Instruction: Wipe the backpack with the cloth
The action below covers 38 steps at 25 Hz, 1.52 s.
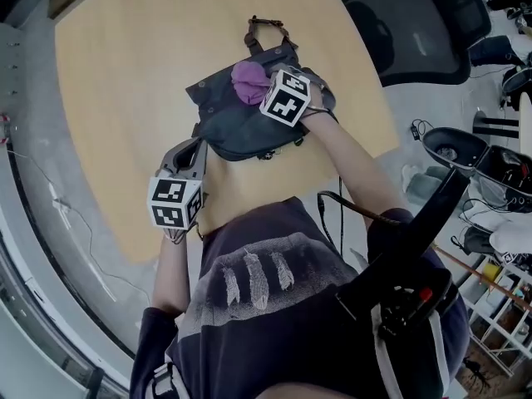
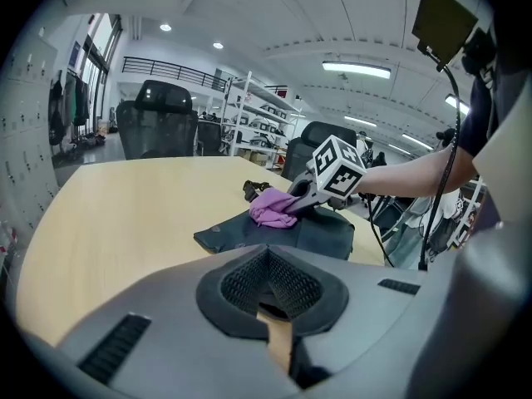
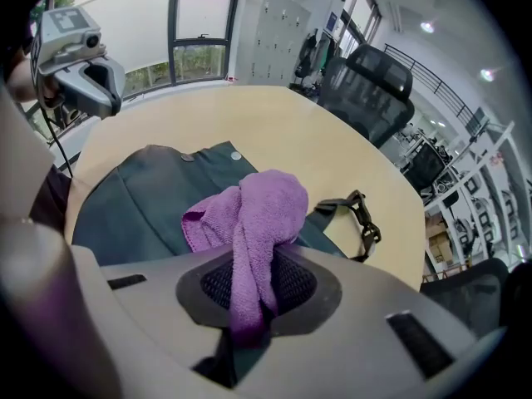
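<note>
A dark backpack (image 1: 237,127) lies flat on the round wooden table (image 1: 125,73), its strap and buckle (image 1: 266,27) pointing away from me. A purple cloth (image 1: 249,81) rests bunched on its upper part. My right gripper (image 1: 266,81) is shut on that cloth (image 3: 258,206), pressing it onto the backpack (image 3: 141,198). My left gripper (image 1: 193,152) hovers at the backpack's near left edge, jaws together with nothing between them. From the left gripper (image 2: 268,256) I see the backpack (image 2: 324,231), the cloth (image 2: 270,208) and the right gripper (image 2: 303,202) ahead.
A black office chair (image 1: 416,32) stands at the table's far right, another (image 2: 158,123) across the table. The strap buckle (image 3: 362,214) lies on bare wood beyond the backpack. Shelving (image 2: 258,115) stands further back. A cable (image 1: 332,214) hangs by my body.
</note>
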Tool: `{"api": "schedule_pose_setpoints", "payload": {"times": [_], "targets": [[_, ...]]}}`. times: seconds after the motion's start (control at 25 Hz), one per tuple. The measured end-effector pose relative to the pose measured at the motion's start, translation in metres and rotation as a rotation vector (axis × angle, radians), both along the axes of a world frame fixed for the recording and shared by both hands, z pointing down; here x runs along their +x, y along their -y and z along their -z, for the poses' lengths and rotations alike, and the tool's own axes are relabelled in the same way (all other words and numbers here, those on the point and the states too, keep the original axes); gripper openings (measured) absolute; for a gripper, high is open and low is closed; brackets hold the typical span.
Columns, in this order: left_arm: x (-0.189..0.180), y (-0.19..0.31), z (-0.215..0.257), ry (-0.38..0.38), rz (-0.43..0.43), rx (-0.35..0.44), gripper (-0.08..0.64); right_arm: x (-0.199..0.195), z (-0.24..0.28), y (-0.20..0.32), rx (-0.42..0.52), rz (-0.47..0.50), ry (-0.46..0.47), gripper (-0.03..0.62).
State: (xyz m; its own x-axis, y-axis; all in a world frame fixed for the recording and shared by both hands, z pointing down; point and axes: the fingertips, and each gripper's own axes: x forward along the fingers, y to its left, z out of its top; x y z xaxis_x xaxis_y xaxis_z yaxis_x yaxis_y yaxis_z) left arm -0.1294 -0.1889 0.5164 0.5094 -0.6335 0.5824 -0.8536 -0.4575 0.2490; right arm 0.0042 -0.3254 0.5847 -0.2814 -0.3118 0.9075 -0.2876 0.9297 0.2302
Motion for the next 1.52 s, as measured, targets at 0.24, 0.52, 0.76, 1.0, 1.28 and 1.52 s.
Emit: {"api": "schedule_pose_setpoints", "payload": {"times": [0.24,0.52,0.76,1.0,1.28,1.52], "targets": [[0.011,0.000,0.003,0.014,-0.001,0.000,0.006,0.057,0.015,0.016,0.049,-0.093,0.002,0.057],[0.018,0.000,0.005,0.022,0.009,0.003,0.006,0.128,0.034,0.018,0.111,-0.243,-0.005,0.057],[0.031,-0.002,0.004,0.032,-0.006,0.005,0.006,0.130,0.026,-0.005,0.093,-0.253,0.029,0.057],[0.037,-0.009,0.014,0.049,0.023,0.021,0.006,0.065,0.033,-0.059,0.091,-0.056,0.098,0.057],[0.034,-0.047,0.010,0.070,0.135,0.012,0.006,-0.003,0.021,-0.136,0.046,0.203,0.151,0.057],[0.018,-0.090,0.004,0.081,0.235,0.001,0.006,-0.051,0.026,-0.173,-0.012,0.309,0.261,0.057]]}}
